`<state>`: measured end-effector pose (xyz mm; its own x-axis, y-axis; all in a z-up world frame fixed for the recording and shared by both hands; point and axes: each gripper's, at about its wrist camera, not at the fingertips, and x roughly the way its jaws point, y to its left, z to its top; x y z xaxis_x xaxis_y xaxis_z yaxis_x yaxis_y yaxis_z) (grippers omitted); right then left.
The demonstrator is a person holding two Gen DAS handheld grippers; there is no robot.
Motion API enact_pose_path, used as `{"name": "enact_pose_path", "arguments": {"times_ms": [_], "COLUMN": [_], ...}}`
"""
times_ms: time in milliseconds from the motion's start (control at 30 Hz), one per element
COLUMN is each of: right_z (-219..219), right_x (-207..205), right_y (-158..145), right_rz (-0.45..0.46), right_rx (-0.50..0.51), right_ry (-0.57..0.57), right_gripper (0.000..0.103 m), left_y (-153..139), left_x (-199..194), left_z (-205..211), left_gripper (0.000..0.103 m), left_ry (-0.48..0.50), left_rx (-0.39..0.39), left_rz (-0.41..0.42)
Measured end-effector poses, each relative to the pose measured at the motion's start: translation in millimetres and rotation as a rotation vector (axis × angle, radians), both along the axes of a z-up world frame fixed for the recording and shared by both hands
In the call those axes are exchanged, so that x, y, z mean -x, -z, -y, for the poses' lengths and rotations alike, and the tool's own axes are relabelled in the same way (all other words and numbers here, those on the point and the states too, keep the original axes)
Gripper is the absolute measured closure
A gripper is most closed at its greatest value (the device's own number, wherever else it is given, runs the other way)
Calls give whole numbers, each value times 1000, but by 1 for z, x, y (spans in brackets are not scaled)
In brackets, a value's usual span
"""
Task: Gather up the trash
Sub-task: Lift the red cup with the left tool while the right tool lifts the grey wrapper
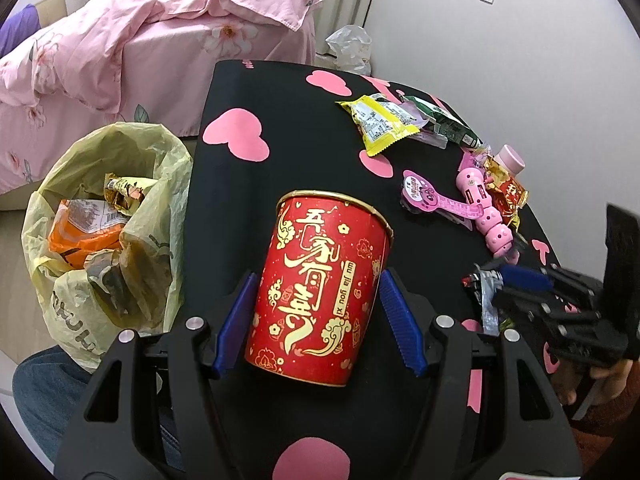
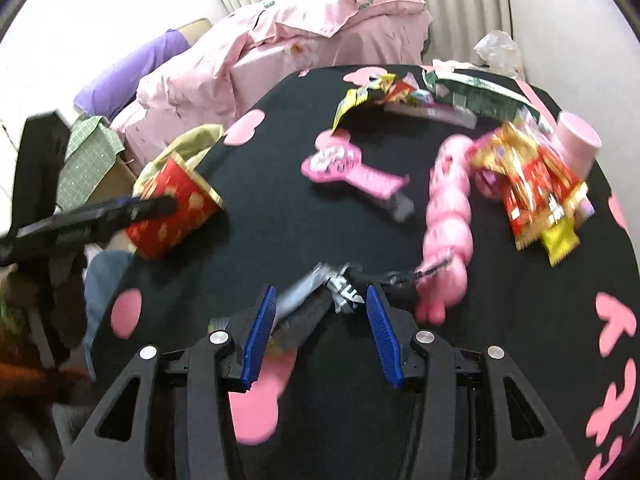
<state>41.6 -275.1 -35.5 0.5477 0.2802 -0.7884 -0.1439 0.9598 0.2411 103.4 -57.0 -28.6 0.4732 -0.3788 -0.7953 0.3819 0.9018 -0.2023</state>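
Observation:
A red paper cup with gold lettering (image 1: 320, 296) stands on the black table with pink hearts (image 1: 280, 152). My left gripper (image 1: 318, 284) is open, its blue pads on either side of the cup with small gaps. The cup also shows at the left of the right wrist view (image 2: 174, 212). My right gripper (image 2: 320, 300) is open around a crumpled silver and black wrapper (image 2: 320, 296) lying on the table. The right gripper also shows in the left wrist view (image 1: 520, 276). A yellow trash bag (image 1: 104, 232) with wrappers inside hangs left of the table.
Snack wrappers (image 1: 384, 124) lie at the table's far side. A pink toy (image 2: 448, 216), a pink tag (image 2: 352, 170), a red and gold wrapper (image 2: 536, 184) and a pink cup (image 2: 576, 144) lie at the right. A bed with pink bedding (image 1: 140, 40) stands behind.

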Motion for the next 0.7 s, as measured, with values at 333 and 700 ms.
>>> {"name": "enact_pose_path", "arguments": {"times_ms": [333, 700], "right_z": [-21, -6], "right_x": [-7, 16], "right_y": [15, -3], "right_rz": [-3, 47], "right_rx": [167, 121], "right_ry": [-69, -78], "right_gripper": [58, 80], "left_y": [-1, 1], "left_x": [0, 13], "left_z": [-14, -8], "left_gripper": [43, 43], "left_ry": [-23, 40], "left_rx": [33, 50], "left_rz": [-10, -22]}}
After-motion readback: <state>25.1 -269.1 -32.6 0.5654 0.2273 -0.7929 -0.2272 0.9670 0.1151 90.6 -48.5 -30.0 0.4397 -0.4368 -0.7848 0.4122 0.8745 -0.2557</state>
